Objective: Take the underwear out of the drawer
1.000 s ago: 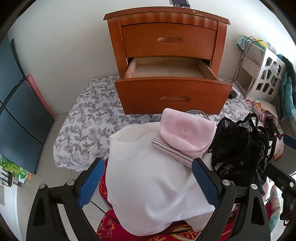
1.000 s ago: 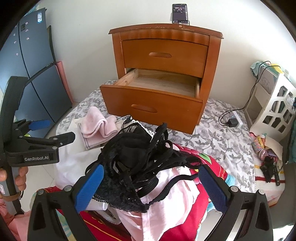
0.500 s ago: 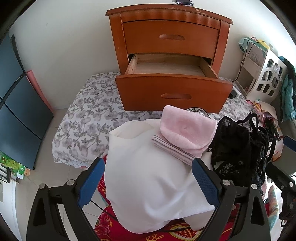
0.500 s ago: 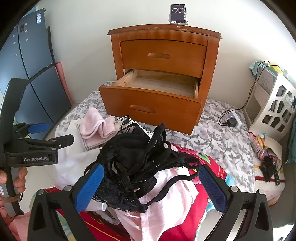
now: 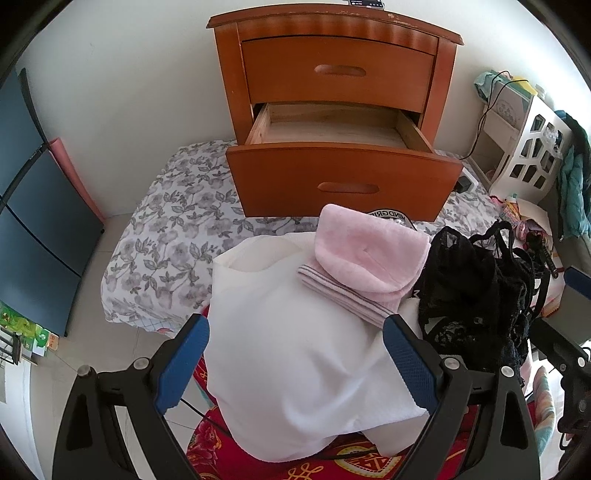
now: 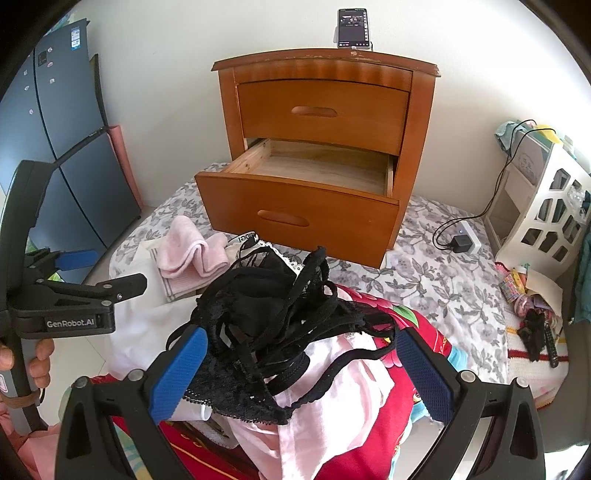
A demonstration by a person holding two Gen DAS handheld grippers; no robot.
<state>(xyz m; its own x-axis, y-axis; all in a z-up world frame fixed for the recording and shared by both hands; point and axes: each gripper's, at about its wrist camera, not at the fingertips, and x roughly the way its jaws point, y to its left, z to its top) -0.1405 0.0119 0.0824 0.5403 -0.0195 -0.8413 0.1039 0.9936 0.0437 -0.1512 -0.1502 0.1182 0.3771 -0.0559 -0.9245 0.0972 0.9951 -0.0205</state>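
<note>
From the left wrist, the wooden nightstand [image 5: 334, 110] is standing on a grey floral sheet [image 5: 173, 236], its lower drawer [image 5: 343, 173] pulled out and showing bare pale boards inside. In front, a smooth white cloth [image 5: 295, 350] is lying heaped, with a fluffy pink towel [image 5: 369, 254] folded over a striped cloth on top. The black lace underwear [image 5: 476, 295] is lying tangled just right of the towel, outside the drawer. The left gripper [image 5: 291, 363] is hovering with its jaws spread wide over the white cloth, grasping nothing.

From the right wrist, the underwear [image 6: 273, 325] is sitting as a knot of straps and lace on pale pink satin fabric [image 6: 332, 406] and a red patterned blanket [image 6: 417, 332]. The right gripper [image 6: 301, 373] is hanging released, its blue textured pads [image 6: 179, 373] flanking the lace; whether they touch it is unclear. A hand [image 6: 35, 363] is holding the left gripper's handle. A phone [image 6: 353, 28] is standing propped on the nightstand.
</note>
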